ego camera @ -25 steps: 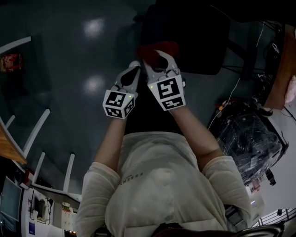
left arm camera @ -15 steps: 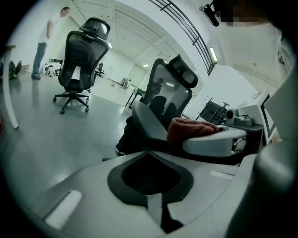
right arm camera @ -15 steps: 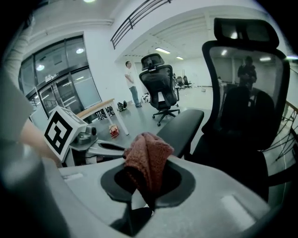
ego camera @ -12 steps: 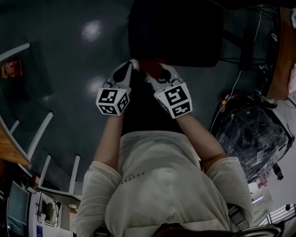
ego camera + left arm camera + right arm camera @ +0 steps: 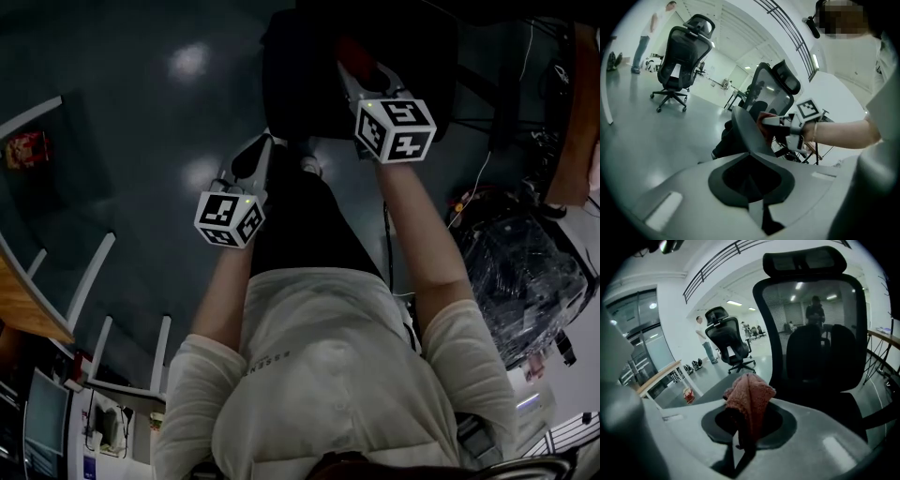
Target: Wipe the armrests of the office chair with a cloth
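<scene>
The black mesh office chair (image 5: 811,333) may roll. Its grey curved armrest (image 5: 743,129) looks hard and smooth. Our left gripper (image 5: 750,157) is closed on nothing, right by it. Our right gripper (image 5: 745,416) pinches a fold of the soft, light pink fluffy cloth (image 5: 750,390) beside that armrest. Touching or not, we cannot tell.

With left tongs (image 5: 753,200) closed and empty, right tongs (image 5: 765,123) hold red cloth (image 5: 763,133) against chair armrest (image 5: 743,129).

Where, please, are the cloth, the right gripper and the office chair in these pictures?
cloth (image 5: 750,392), right gripper view, its folded top.
right gripper (image 5: 768,129), left gripper view, between its fingertips.
office chair (image 5: 804,261), right gripper view, its headrest.
</scene>
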The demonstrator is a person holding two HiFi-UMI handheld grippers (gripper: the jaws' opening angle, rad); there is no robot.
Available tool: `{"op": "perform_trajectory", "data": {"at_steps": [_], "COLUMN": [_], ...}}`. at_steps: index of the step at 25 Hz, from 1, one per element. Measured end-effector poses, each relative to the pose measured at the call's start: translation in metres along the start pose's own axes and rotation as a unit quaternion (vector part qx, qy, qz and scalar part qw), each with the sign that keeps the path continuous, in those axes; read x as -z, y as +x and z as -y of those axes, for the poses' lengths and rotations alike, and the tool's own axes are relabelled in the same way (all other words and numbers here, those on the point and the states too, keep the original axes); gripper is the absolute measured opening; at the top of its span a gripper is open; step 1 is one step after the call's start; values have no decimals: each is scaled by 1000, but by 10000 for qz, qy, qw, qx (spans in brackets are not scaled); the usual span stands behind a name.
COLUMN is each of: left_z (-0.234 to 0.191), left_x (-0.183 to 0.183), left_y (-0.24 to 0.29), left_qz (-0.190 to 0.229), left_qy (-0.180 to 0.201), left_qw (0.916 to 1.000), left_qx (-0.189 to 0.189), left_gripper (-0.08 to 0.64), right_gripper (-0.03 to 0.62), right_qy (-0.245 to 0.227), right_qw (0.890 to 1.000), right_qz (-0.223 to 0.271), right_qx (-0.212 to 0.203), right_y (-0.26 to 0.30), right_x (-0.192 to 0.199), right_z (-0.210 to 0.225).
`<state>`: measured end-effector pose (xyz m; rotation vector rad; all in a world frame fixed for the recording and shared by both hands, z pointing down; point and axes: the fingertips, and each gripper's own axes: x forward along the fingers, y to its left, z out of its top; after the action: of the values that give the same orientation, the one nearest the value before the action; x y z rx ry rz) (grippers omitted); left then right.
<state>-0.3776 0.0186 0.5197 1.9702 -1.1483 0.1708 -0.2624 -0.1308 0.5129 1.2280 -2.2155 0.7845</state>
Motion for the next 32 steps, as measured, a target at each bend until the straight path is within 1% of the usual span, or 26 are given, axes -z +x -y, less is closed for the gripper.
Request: {"op": "perform_trajectory", "data": {"at_steps": [3, 5, 8, 10, 14, 20, 23, 29, 32], "left_z": [1, 1, 0, -1, -1, 0, 1, 0, 0], "left_x": [1, 2, 2, 2, 1, 0, 0, -2, -2], "left_y": [1, 1, 1, 1, 1, 0, 0, 1, 0], "left_qz": [-84, -120, -160, -176, -181, -121, -68, 150, 266], "left_qy": [31, 43, 35, 46, 46, 40, 38, 37, 110], "left_qw": [9999, 9997, 9994, 9992, 9991, 9996, 9997, 9999, 9996], "left_qx": [117, 189, 291, 347, 371, 262, 221, 66, 22], "left_gripper": [9, 9, 6, 6, 6, 6, 6, 5, 6], "right_gripper": [49, 49, 48, 49, 49, 49, 49, 49, 49], "right_qy": [45, 26, 202, 365, 468, 347, 360, 370, 353], "right_qw": [9993, 9988, 9978, 9967, 9958, 9945, 9930, 9921, 9916], "right_qz": [377, 478, 501, 515, 411, 99, -38, -185, -238], "right_qx": [-20, -101, -392, -509, -674, -988, -1124, -1180, -1220], "right_y": [34, 51, 65, 64, 49, 21, 4, -20, -31], "right_x": [-38, -50, -53, -49, -32, 4, 25, 59, 73], "right_z": [7, 7, 1, -2, -10, -32, -43, -61, -70]}}
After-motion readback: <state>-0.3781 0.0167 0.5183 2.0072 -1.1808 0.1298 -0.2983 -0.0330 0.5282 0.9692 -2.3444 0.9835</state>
